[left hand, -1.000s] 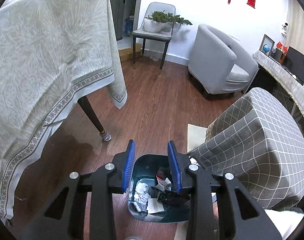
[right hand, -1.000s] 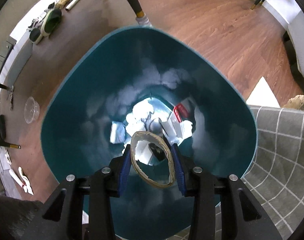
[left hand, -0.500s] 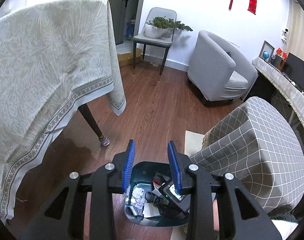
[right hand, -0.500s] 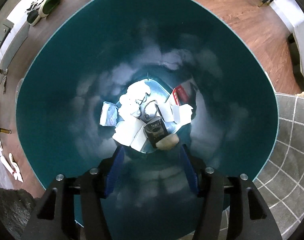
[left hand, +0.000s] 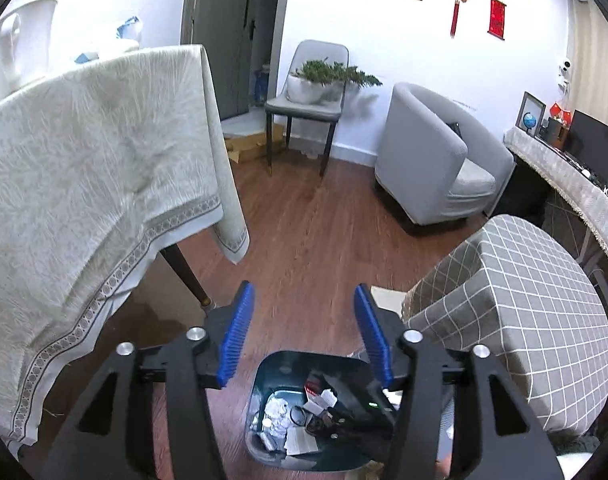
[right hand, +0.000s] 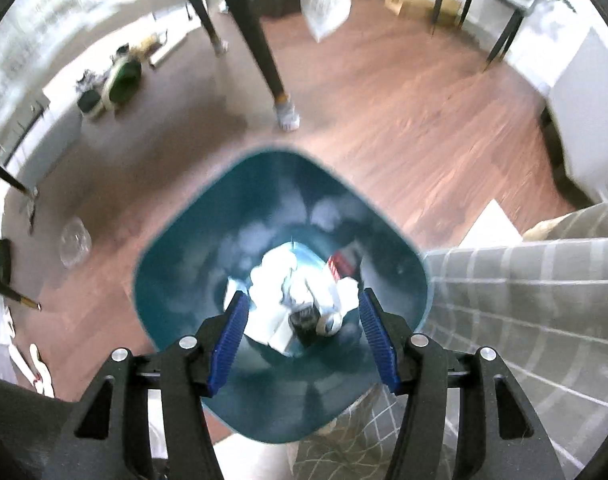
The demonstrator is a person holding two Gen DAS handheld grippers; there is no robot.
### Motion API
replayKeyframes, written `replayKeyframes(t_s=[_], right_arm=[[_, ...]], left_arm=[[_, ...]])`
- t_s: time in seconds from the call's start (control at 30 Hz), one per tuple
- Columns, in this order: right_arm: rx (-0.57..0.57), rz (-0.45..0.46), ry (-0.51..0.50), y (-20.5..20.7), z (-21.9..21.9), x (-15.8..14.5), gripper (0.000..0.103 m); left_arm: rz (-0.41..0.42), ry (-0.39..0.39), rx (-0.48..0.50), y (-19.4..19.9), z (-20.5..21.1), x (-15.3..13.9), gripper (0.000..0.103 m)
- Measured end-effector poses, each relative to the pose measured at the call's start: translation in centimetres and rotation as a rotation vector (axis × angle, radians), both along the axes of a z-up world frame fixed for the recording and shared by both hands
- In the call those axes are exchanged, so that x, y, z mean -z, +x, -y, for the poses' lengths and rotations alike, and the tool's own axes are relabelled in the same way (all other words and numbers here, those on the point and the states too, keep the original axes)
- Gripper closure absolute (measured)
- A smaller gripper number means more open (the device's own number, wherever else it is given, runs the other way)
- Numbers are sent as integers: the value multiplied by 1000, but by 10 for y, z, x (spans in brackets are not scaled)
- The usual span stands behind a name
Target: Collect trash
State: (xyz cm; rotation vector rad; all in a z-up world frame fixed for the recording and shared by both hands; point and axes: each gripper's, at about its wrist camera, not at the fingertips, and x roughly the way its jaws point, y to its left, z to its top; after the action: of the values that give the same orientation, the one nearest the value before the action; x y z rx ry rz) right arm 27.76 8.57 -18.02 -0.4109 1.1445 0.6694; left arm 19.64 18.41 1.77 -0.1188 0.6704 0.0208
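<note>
While the wooden floor (left hand: 304, 240) filled the middle of the room, a table under a pale patterned cloth (left hand: 84, 168) stood on one side and a seat in a grey checked cover (left hand: 516, 304) on the other, with a grey armchair (left hand: 428, 160) and a chair holding a potted plant (left hand: 328, 76) near the far wall. Between table and seat, just beside the checked cover, the teal bin (right hand: 184, 280) sat on the floor. At its bottom lay the trash (right hand: 300, 300): crumpled white paper, a red and white box and a small dark packet (the right wrist view was blurred). The right gripper (right hand: 302, 334) hung over the bin's mouth pointing steeply down, its blue pads apart with nothing between them. The left gripper (left hand: 304, 332) was also above the bin; its jaws had just been opening and stood apart, empty.
</note>
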Motion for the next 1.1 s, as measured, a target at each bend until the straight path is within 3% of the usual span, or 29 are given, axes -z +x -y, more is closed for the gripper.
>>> replayKeyframes(t_s=[0.4,0.67,0.83,1.1], right_arm=[[75,226,183,-36,50,-127,50],[144,398,249,-81,103,-188,50],[205,482,281,-106,141,-210,50],[386,627,324,-171,234,-223,14]], left_arm=[[124,70,-24,-54,24,-18,15],[169,76,-25,-97,45,-23,7],[187,92,-43,-122,58,-23,6],[269,96,-84,-174,67,-27,3]])
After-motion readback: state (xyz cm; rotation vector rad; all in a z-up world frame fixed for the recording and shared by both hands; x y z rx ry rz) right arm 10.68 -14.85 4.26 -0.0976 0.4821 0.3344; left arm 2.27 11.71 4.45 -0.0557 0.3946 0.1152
